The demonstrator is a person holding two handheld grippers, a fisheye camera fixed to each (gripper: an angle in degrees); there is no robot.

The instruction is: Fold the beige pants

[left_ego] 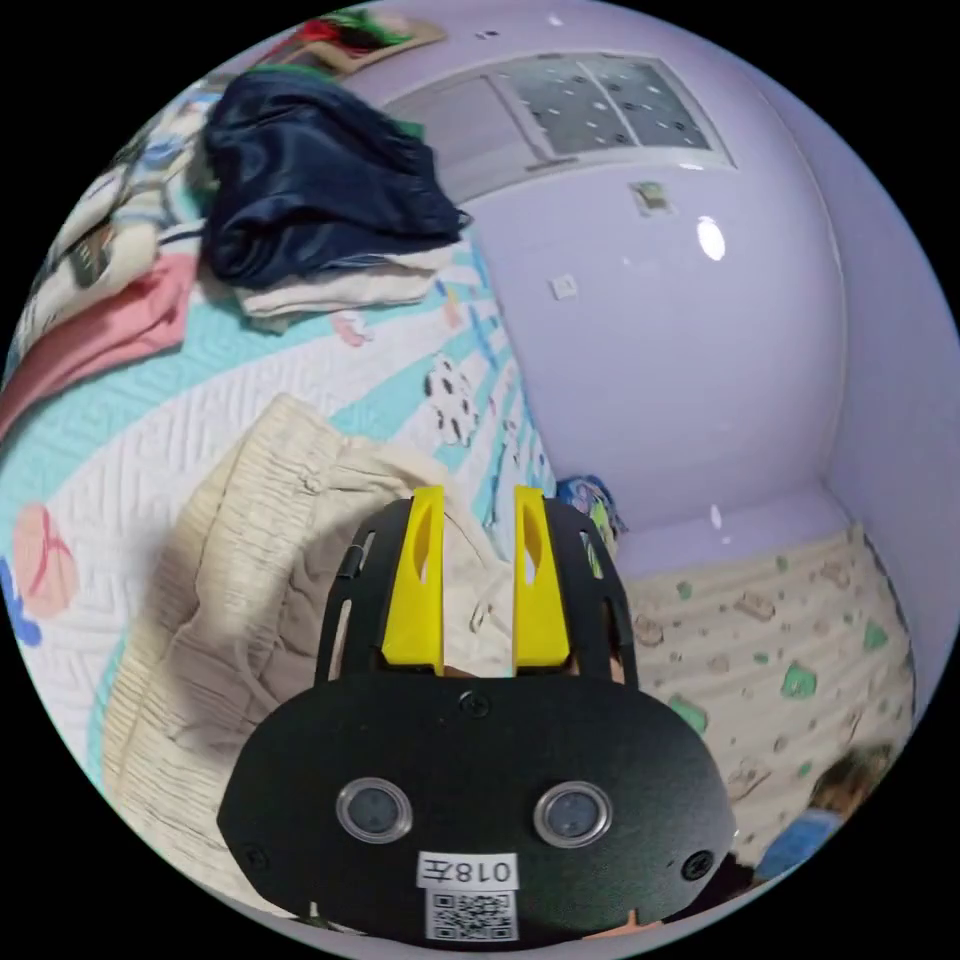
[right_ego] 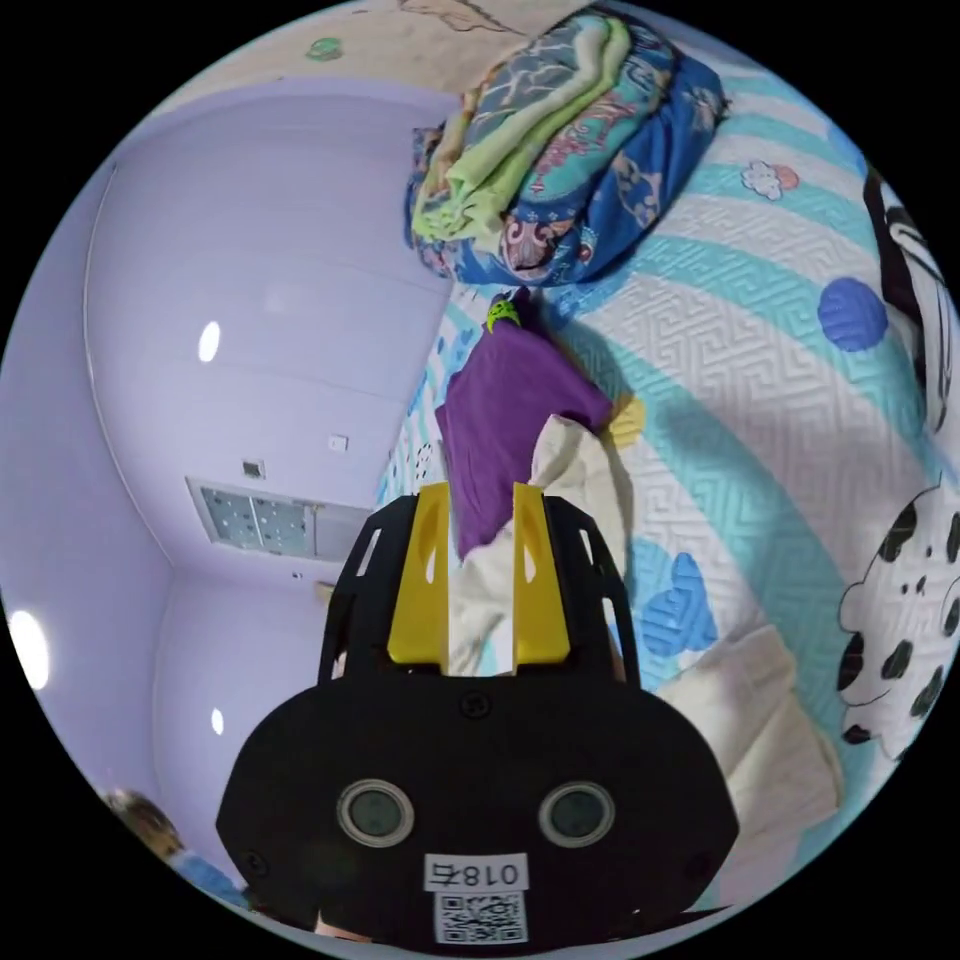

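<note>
Left gripper view: the left gripper (left_ego: 478,580) is hovering over the beige pants (left_ego: 250,600), which are lying bunched on the quilt (left_ego: 130,440) of the bed, their gathered waistband and a drawstring facing the camera. The yellow jaws are standing a narrow gap apart, with pale cloth showing between and behind them; whether they are pinching that cloth cannot be told. Toward the far edge of the bed, a navy garment (left_ego: 310,190) is sitting on top of folded white cloth (left_ego: 340,285), and a pink garment (left_ego: 110,330) is lying beside that stack. A lilac wall (left_ego: 680,380) is running along the bed's side.

Right gripper view: the right gripper (right_ego: 480,575) is holding its jaws a narrow gap apart, and a strip of the pants (right_ego: 580,470) is passing between them; contact on both jaws cannot be confirmed. More of the beige cloth is lying on the quilt (right_ego: 760,420) near the gripper body. A purple garment (right_ego: 505,410) is lying just beyond the jaws, partly under the beige strip. A folded patterned blanket (right_ego: 560,150) is resting farther along the bed, against the wall (right_ego: 260,300).
</note>
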